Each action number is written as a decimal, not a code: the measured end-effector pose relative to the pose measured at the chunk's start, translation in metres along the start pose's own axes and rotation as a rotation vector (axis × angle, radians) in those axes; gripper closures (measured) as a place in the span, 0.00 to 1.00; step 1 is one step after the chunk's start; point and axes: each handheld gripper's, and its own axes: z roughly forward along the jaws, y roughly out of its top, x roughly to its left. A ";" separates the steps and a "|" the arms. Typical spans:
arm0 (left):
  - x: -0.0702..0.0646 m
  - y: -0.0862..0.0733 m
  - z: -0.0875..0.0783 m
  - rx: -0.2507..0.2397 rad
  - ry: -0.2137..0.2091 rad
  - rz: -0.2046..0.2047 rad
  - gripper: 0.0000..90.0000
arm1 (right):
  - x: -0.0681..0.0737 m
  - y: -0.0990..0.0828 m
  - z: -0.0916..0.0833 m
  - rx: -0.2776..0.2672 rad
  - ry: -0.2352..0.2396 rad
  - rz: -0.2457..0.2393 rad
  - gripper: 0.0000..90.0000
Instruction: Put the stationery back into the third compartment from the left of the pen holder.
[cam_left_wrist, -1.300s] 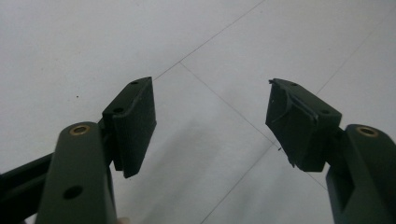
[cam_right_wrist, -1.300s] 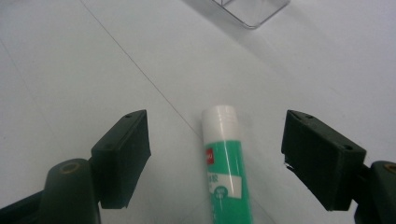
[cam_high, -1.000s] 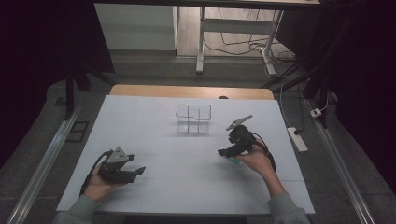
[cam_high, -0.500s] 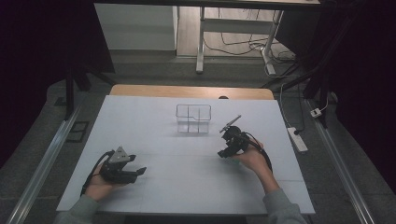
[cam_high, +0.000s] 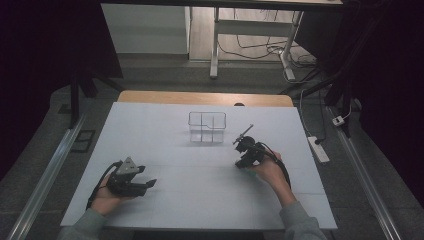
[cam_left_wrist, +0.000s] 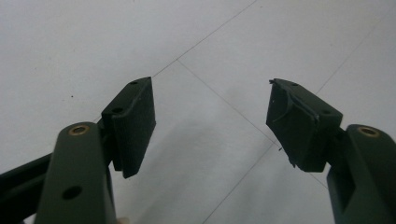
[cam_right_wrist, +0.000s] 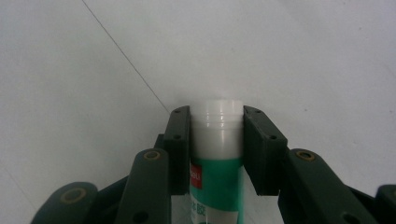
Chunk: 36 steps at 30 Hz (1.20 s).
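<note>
In the right gripper view a glue stick (cam_right_wrist: 217, 144) with a white cap and a green label lies on the white table, and my right gripper (cam_right_wrist: 217, 116) is shut on it. Its jaws have just been closing, and both pads now press the cap end. From above, the right gripper (cam_high: 242, 163) points down at the table, right of centre, a person's hand around it. My left gripper (cam_high: 146, 184) rests near the front left and is open. Between its pads (cam_left_wrist: 135, 121) there is only bare table.
A clear divided box (cam_high: 206, 127) stands at mid-table toward the far side, left of and beyond the right gripper. The white table sheet (cam_high: 200, 200) ends at a wooden strip (cam_high: 205, 97) at the back. A power strip (cam_high: 318, 148) lies on the floor at the right.
The right gripper has sunk toward the table and drifted slightly left, and its jaws have closed. The left gripper has kept still.
</note>
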 end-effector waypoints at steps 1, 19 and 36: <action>0.000 0.000 0.000 0.000 0.000 0.000 0.36 | 0.000 0.000 -0.001 -0.005 -0.004 0.000 0.71; 0.001 0.000 0.000 0.001 0.002 0.003 0.36 | 0.004 -0.002 -0.049 -0.293 0.011 0.024 0.71; 0.001 -0.001 0.000 0.000 0.003 0.006 0.36 | -0.004 -0.011 -0.064 -0.446 0.007 0.099 0.71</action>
